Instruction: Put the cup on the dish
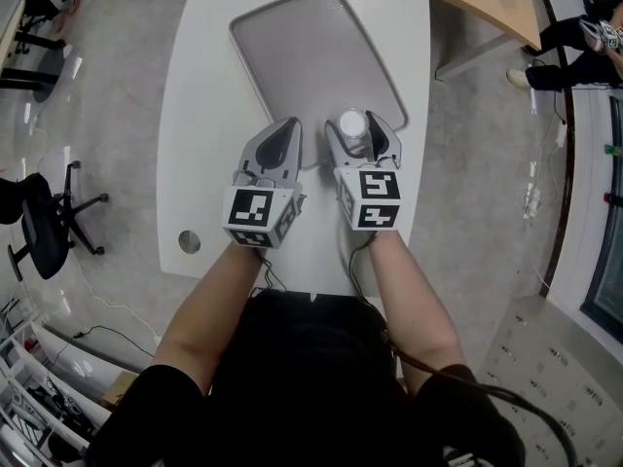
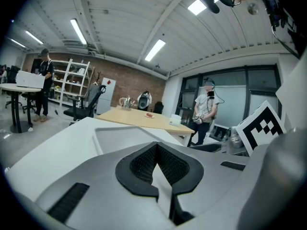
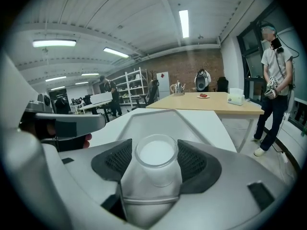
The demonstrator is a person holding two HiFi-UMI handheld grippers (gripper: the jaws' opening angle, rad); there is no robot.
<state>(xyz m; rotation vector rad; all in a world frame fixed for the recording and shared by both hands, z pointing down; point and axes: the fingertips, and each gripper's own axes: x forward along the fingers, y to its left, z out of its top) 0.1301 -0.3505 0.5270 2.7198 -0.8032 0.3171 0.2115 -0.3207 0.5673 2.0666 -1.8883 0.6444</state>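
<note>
- Right hand-held gripper (image 1: 360, 132), frame centre, grasps the cup (image 1: 352, 123) at the lower edge of the dish (image 1: 302, 56).
- Left hand-held gripper (image 1: 285, 129), just beside it, has its jaws clenched together.

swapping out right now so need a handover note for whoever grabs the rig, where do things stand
Left claw: shut, nothing in it, held beside the right one over the table.
Right claw: shut on the cup, which is upright.
Cup: at the near right corner of the dish. I can't tell whether it rests on the dish or hangs just above it.
Done: cup is gripped and at the dish's edge.
Left: probably set it further inside the dish, open the right claw and back away.
</note>
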